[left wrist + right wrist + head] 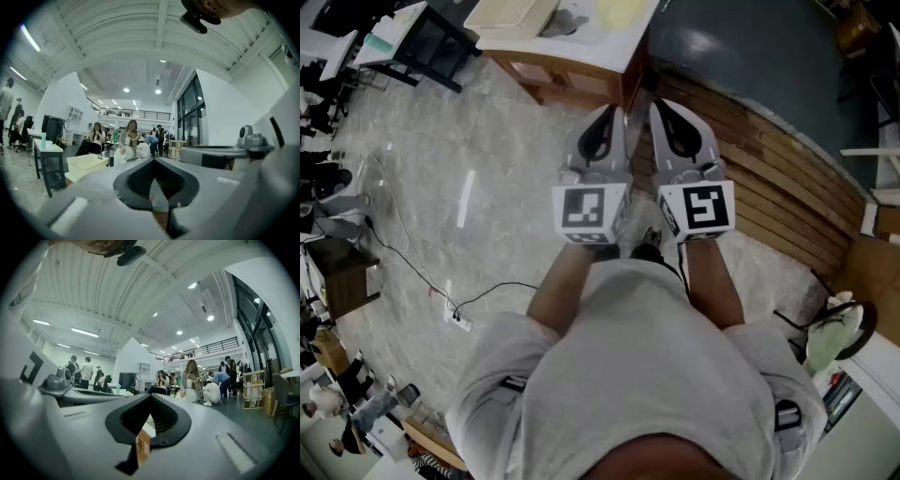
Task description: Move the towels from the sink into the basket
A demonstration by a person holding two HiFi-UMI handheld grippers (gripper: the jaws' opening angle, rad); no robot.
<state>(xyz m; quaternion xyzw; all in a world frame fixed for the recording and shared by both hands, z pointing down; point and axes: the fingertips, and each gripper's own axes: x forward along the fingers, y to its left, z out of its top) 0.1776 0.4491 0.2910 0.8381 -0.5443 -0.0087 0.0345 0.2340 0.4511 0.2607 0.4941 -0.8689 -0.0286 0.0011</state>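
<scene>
The cream basket (511, 11) (86, 164) stands on the white-topped counter (581, 42) at the top middle of the head view, and it shows again at the lower left of the left gripper view. Just right of it on the counter lies a pale yellow shape (619, 11), cut off by the frame edge, so I cannot tell whether it is a towel. Well below the counter, in the middle of the frame, the left hand-held gripper (605, 127) (153, 168) and the right hand-held gripper (673, 127) (150, 401) sit side by side, almost touching, in front of the person's chest. Their tips point toward the counter and their marker cubes (586, 211) face the camera. Each has its jaws closed together with nothing between them. Grey marbled floor (469, 187) with a thin black cable (422, 277) fills the left of the frame, and curved wooden slats (769, 178) run down the right. Both gripper views show a bright hall with people far off.
</scene>
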